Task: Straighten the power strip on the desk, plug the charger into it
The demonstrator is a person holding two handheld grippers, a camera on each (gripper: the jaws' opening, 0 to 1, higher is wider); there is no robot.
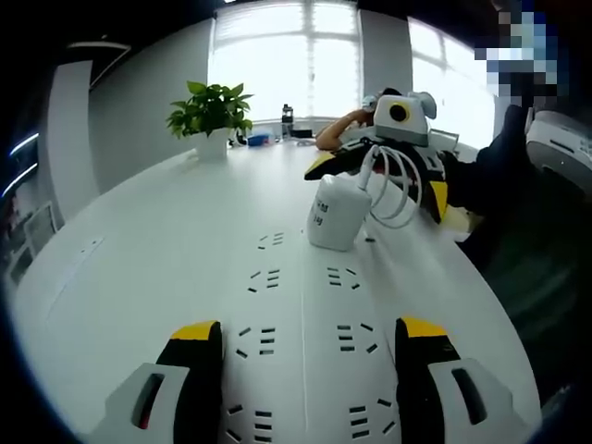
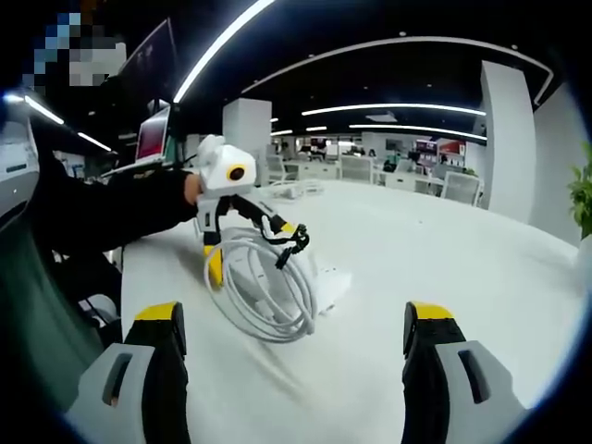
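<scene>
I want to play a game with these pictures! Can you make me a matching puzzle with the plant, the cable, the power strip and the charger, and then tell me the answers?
Things:
1. potted plant
2. cable
3. power strip
4. charger

What fits:
A. coiled in loops
B. a white block standing upright
C. has green leaves
D. lies flat, with rows of sockets

Right pairs: 1-C, 2-A, 3-D, 4-B.
</scene>
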